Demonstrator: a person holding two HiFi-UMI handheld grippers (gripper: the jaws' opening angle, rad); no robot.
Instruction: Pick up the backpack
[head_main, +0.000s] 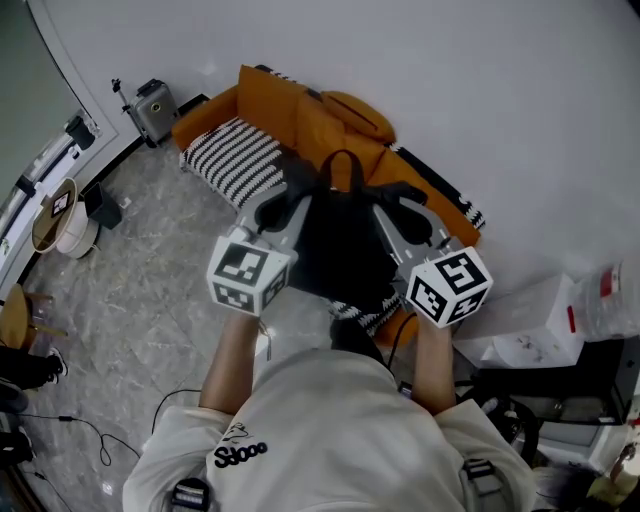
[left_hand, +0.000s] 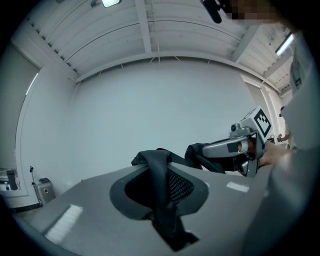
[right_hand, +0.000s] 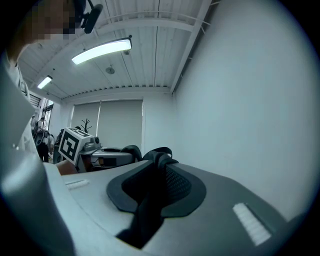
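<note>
The black backpack (head_main: 340, 245) hangs between both grippers, the orange sofa (head_main: 305, 120) at its 12 o'clock. At its 10 o'clock the left gripper (head_main: 283, 198) has its jaws pinching a shoulder strap (left_hand: 159, 185). At 2 o'clock the right gripper (head_main: 397, 200) pinches the other strap (right_hand: 152, 192).

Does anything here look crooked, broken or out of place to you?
Nothing stands out. The black backpack hangs evenly between the left gripper and right gripper, each shut on a shoulder strap, over the orange sofa.
</note>
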